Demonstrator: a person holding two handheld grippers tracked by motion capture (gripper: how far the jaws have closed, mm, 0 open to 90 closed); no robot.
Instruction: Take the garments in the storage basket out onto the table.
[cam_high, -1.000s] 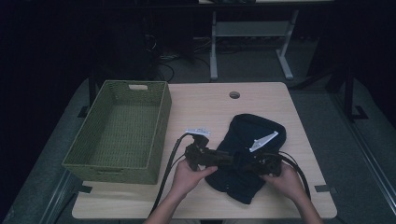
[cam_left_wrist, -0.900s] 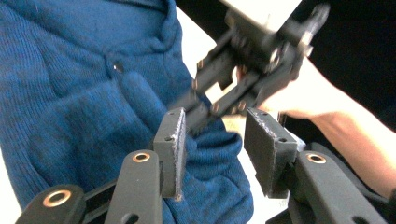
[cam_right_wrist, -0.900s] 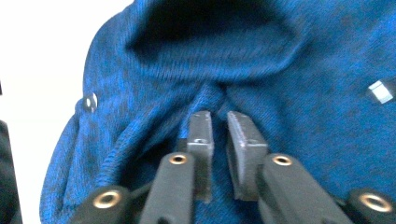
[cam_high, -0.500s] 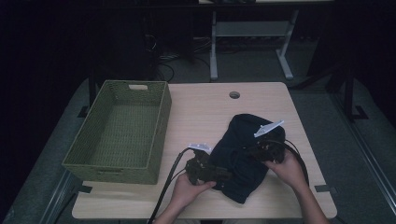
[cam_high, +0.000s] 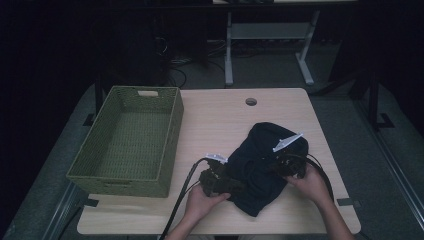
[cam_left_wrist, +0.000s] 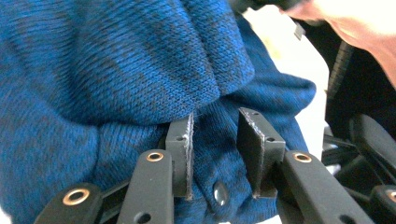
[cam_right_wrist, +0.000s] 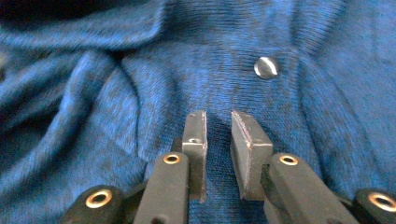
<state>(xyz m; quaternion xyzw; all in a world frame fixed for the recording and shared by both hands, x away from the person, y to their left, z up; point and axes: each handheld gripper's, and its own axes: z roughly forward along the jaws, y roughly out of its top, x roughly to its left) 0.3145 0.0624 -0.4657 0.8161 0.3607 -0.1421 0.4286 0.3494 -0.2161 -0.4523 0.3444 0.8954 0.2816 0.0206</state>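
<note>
Left gripper (cam_left_wrist: 215, 140) closing around bunched blue knit sweater (cam_left_wrist: 116, 70).

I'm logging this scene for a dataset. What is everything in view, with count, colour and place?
table: one, light wood, centre; a round hole near its far edge.
basket: one, green woven, on the table's left side.
sweater: one, dark blue knit, crumpled on the table's near right part.
buttons: two seen on the sweater, a silver one in the right gripper view, a dark one in the left gripper view.
frame: one, pale metal, on the floor beyond the table.
left claw: black, jaws apart and just closing, with a sweater fold between them.
right claw: black, jaws a little apart and just closing, over the sweater.
hands: two, left, right, at the near edge.
</note>
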